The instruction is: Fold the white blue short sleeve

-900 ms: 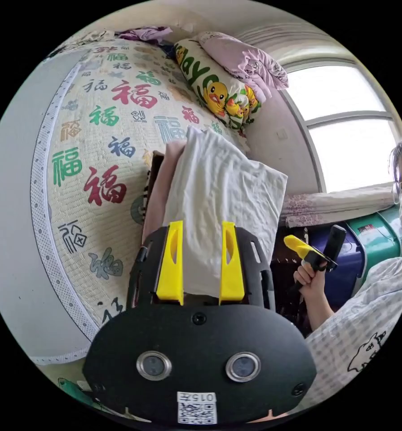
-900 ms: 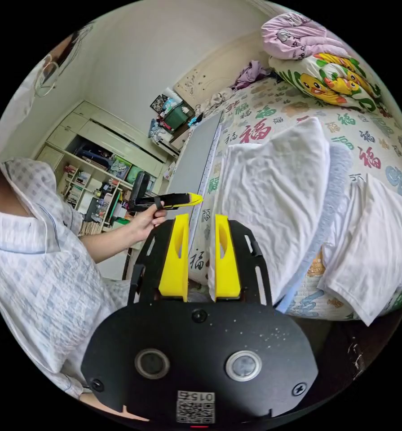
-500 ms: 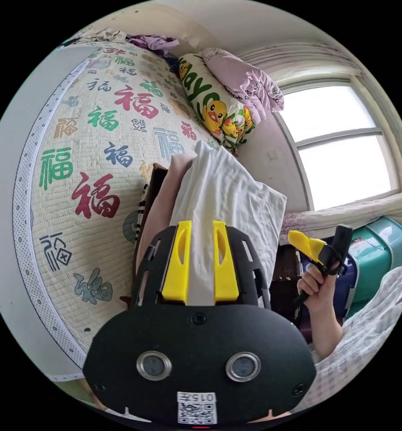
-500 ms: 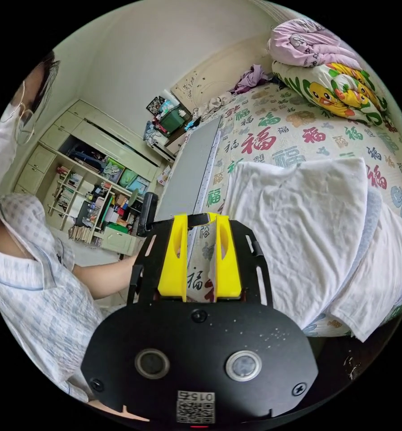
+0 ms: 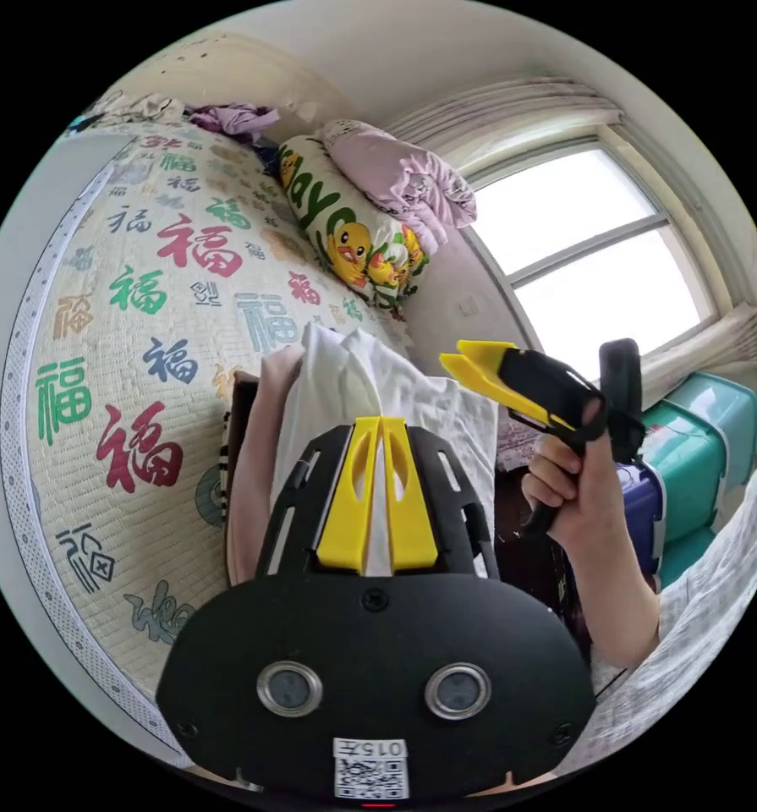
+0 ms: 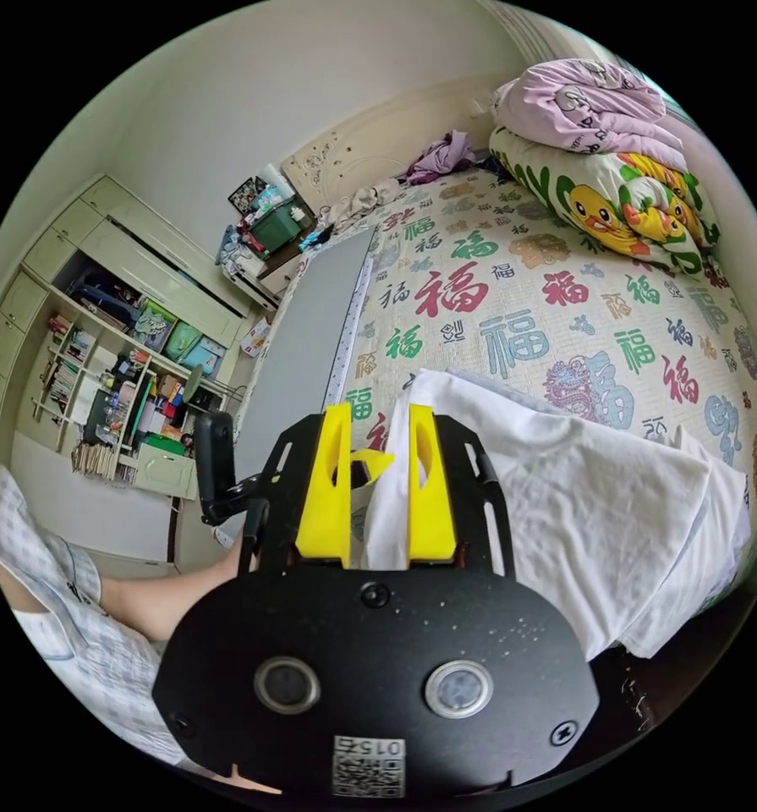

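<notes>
At bed's [image 6: 513,296] near edge, left hand-held gripper [image 5: 381,427] pinches folded white cotton shirt [image 6: 615,516]; right hand-held gripper [image 6: 376,423] spread. Lift level so the folds stay stacked.

A home bedroom — printed bed mat [image 6: 513,313], stacked quilts [image 6: 615,169], window [image 5: 598,254], what looks like cluttered shelving [image 6: 116,372].

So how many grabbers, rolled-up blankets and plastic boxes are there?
Grippers: 2, the left gripper, jaws shut on the white shirt, and the right gripper, jaws open.
Blankets: 2, the purple blanket on top of the duck-print blanket.
Boxes: 2, the teal box and the blue box.
Total: 6
</notes>
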Available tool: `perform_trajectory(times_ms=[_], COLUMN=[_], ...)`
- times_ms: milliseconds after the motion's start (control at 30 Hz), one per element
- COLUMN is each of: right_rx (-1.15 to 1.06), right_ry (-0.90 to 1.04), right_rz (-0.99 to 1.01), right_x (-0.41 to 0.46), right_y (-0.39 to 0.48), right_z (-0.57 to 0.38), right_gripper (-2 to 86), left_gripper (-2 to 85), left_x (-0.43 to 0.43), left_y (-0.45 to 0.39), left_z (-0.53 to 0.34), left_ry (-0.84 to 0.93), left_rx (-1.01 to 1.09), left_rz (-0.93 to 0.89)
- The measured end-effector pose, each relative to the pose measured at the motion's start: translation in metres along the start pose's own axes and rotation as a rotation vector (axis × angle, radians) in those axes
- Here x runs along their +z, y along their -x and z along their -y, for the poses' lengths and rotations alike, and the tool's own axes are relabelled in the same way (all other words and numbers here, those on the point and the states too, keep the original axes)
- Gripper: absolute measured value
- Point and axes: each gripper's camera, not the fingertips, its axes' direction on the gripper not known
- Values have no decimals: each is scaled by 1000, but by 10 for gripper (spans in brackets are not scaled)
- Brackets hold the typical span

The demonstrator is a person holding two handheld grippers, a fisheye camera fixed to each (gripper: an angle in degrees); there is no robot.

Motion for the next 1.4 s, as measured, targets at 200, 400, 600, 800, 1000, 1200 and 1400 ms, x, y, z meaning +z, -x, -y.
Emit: perform_trajectory(times_ms=[200,400,600,800,1000,1200,1400], right_rx=[-31,4,178,298,315,289,202], right_ry=[99,130,-54,-149,-196,-237,-423], right_rz=[-219,-272,-151,-125,-105,-106,-94], right_x=[-15,-50,-158,-240,-290,-331,-403], right_y=[30,29,-6,-15,12,63,158], right_z=[3,0,-35,-78,-89,-88,-90], right_gripper=[130,22,4,1,0,0,0], left_gripper=[-8,-7,3,71,79,9,-4], left_x=[0,-2,-70,-95,-98,-153,-298], left_y=[-41,-49,-28,14,24,24,18], left_z=[-32,-53,-57,-25,-25,-58,-98], left_ry=[66,156,90,47,83,22,-216], left_rx=[73,71,91,92,142,152,168], left_rz=[-113,-155,-45,222,248,230,31])
